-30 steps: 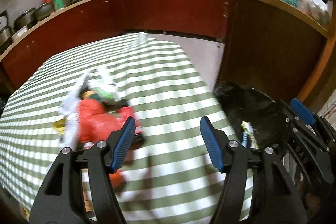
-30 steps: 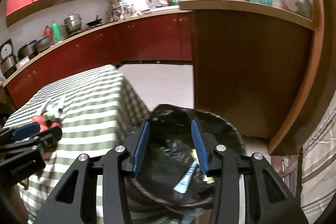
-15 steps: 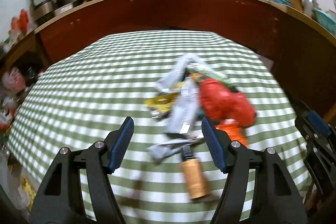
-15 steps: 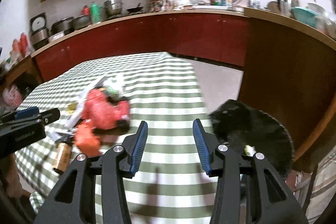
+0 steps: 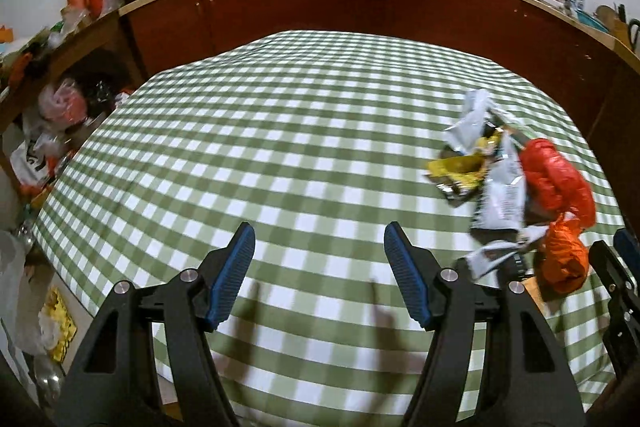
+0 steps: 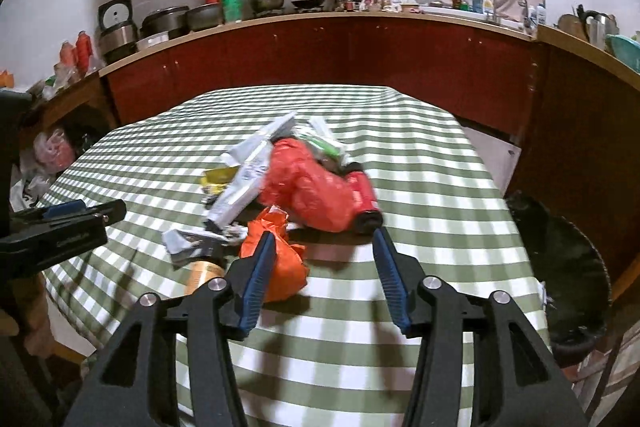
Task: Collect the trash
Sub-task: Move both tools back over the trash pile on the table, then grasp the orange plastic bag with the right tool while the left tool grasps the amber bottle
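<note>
A trash pile lies on the green checked tablecloth (image 5: 280, 147): a red plastic bag (image 6: 308, 183), a crumpled orange bag (image 6: 284, 263), a silver wrapper (image 6: 248, 183), a yellow wrapper (image 5: 460, 169), a red can (image 6: 362, 195) and a brown cylinder (image 6: 204, 273). My right gripper (image 6: 322, 237) hovers at the pile's near edge, its jaws opening. The orange bag sits against its left finger and no pad presses on it. My left gripper (image 5: 319, 231) stands open over bare cloth, left of the pile, holding nothing. The red bag (image 5: 556, 175) and orange bag (image 5: 564, 259) lie to its right.
A black bin with a dark liner (image 6: 560, 267) stands by the table's right side. Red-brown cabinets (image 6: 360, 51) with pots on the counter run behind the table. A shelf with plastic bags (image 5: 60, 107) is at the left. Each gripper shows at the edge of the other's view.
Both views have swung left, away from the bin and onto the table. The left gripper has passed the pile, which now lies to its right. The right gripper's jaws stand wider.
</note>
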The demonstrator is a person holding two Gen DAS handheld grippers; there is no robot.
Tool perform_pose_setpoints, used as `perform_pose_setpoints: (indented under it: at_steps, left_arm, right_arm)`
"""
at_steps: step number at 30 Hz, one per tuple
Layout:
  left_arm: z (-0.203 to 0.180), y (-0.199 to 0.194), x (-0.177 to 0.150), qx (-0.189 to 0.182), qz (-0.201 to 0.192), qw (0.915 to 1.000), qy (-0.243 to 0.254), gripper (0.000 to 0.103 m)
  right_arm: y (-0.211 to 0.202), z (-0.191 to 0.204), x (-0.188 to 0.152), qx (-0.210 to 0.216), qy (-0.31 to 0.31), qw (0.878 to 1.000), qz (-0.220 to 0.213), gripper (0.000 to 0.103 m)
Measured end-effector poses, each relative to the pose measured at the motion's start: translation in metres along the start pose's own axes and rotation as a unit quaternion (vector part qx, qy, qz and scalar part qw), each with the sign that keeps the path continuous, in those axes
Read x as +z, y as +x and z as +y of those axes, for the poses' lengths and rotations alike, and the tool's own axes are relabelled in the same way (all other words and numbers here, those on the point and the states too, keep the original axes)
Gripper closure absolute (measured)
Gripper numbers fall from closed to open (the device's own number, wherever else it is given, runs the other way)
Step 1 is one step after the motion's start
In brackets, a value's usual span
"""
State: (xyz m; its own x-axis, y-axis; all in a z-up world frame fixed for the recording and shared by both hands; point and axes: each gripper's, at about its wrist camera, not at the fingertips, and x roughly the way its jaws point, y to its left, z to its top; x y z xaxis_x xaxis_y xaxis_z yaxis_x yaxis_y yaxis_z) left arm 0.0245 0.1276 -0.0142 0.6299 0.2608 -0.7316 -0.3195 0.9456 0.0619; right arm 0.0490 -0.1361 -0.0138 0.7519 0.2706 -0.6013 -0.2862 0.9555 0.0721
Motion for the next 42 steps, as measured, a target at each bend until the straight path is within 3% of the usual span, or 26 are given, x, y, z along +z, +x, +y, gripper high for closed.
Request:
perform_pose_setpoints:
  at_steps: [27, 29, 33, 42]
  left_arm:
    - [0.024, 0.015, -0.004, 0.008, 0.011, 0.9997, -0.02, 0.037]
    - [0.024, 0.016, -0.006, 0.008, 0.012, 0.9997, -0.02, 0.038]
    - [0.023, 0.017, -0.008, 0.008, 0.015, 0.9997, -0.019, 0.037]
    - [0.014, 0.013, -0.011, 0.006, 0.014, 0.9998, -0.011, 0.037]
  right_arm:
    - [0.018, 0.044, -0.004, 0.029, -0.033, 0.999, 0.022, 0.05]
    - [0.02, 0.044, -0.005, 0.033, -0.031, 0.999, 0.028, 0.053]
    - [0.022, 0.045, -0.007, 0.036, -0.033, 0.998, 0.032, 0.067]
    - [0.005, 0.044, -0.009, 0.023, -0.051, 0.998, 0.008, 0.07]
